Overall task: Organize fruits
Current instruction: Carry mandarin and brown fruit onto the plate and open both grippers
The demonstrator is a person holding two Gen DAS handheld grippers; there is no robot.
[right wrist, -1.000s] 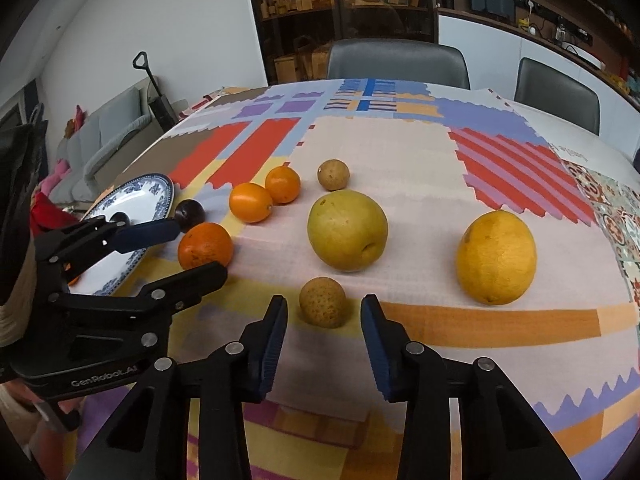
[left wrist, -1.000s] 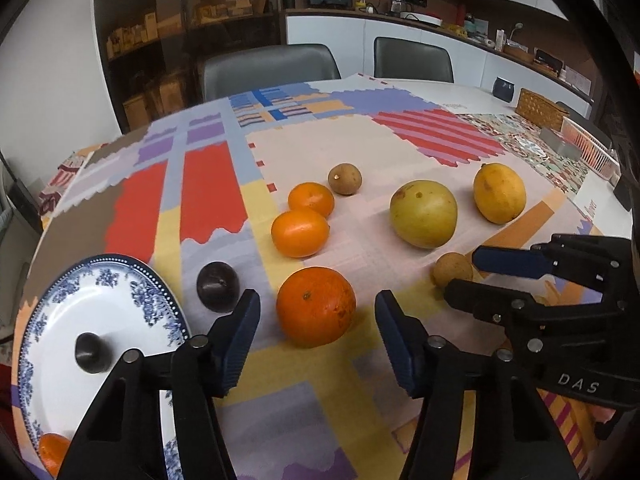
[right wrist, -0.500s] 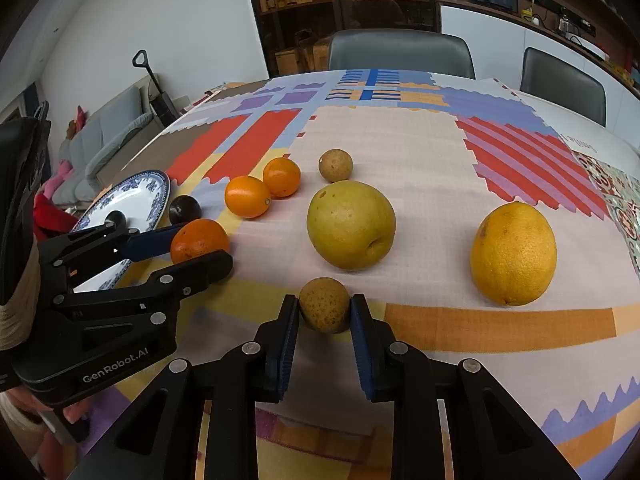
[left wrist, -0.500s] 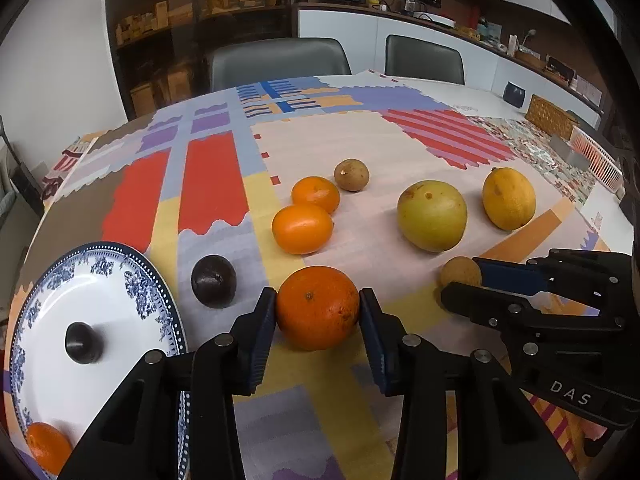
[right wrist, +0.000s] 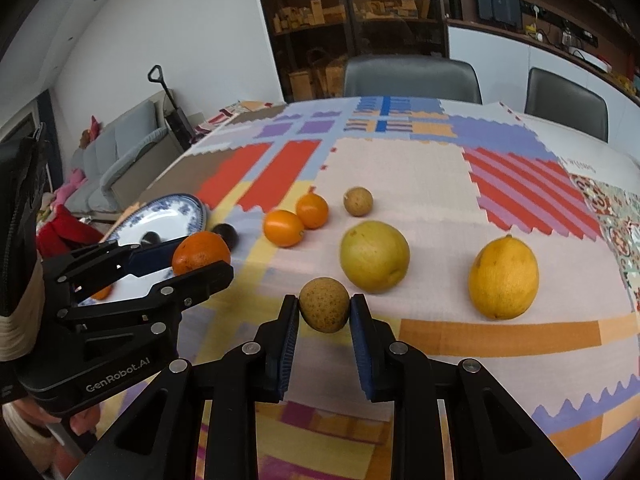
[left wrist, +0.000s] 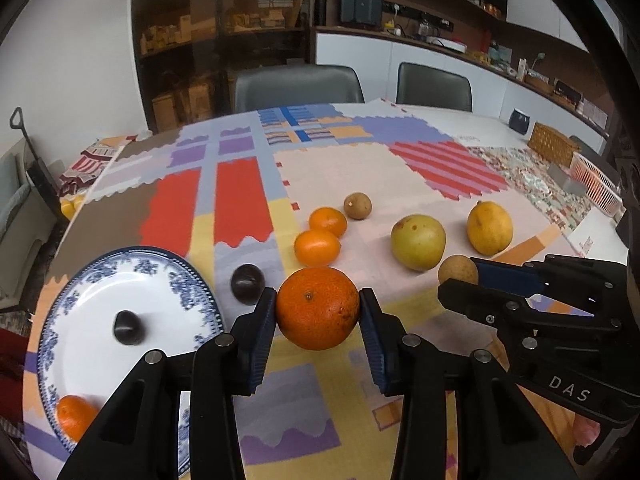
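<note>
Patchwork tablecloth (left wrist: 248,200) covers the table, w/ grey chairs (left wrist: 298,88) and dark shelving behind.

Left gripper (left wrist: 318,312): both pads pressed onto the sides of a big orange (left wrist: 318,307), clamped tight. Orange looks clear of the cloth, sitting between the blue pads. Right gripper (right wrist: 324,312): closed on a small brown speckled fruit (right wrist: 324,309), pads touching both sides.

Just left of the big orange, a dark round fruit (left wrist: 247,283) lies on the cloth, near the rim of a blue-and-white plate (left wrist: 188,292). On the plate: another dark fruit (left wrist: 129,327) near the middle and a small orange (left wrist: 74,416) at the near edge.

Beyond the left gripper, two mandarins (left wrist: 317,246) sit touching each other, w/ a second small brown fruit (left wrist: 357,205) just beside the far one. Right of those, a yellow-green pear-like fruit (left wrist: 418,242), then a yellow citrus (left wrist: 489,227), apart from each other.

Right wrist view shows the same row: mandarins, brown fruit, pear-like fruit, yellow citrus furthest right. Left gripper w/ its orange appears at that view's left side, over the plate's edge area; exact height vs plate can't tell.

Far right edge of table: a woven basket (left wrist: 554,145) and a pink-white plastic basket (left wrist: 596,182). A grey sofa (right wrist: 116,160) stands off to the left of the table.
</note>
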